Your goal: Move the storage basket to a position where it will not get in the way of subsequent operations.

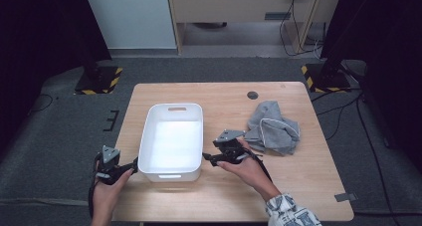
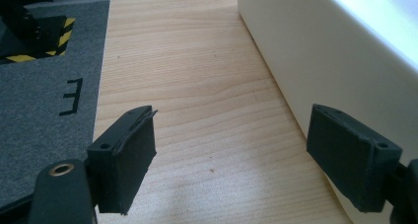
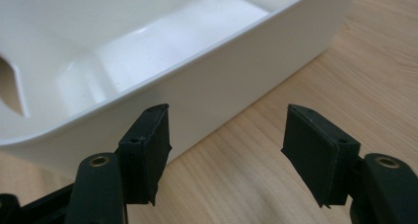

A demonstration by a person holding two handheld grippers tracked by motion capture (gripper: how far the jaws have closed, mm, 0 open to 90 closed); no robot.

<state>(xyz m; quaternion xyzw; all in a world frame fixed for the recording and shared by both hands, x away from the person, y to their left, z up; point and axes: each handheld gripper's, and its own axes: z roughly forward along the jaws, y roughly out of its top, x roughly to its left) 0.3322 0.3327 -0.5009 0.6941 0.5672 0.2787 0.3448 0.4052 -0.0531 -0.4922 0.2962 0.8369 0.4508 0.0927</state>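
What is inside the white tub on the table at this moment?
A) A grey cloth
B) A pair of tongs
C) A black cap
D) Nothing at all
D: the white tub shows a bare white floor, while the grey cloth lies crumpled on the table to its right, apart from it.

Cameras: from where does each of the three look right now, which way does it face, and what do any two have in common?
High view: above the person's side, facing forward and down on the table; both hands, left gripper and right gripper flank the white bin; grey cloth right.
Left gripper view: on the left gripper, facing along the bin's outer wall; open jaws.
Right gripper view: on the right gripper, facing the bin's corner; open jaws.
Shared: bin and table.
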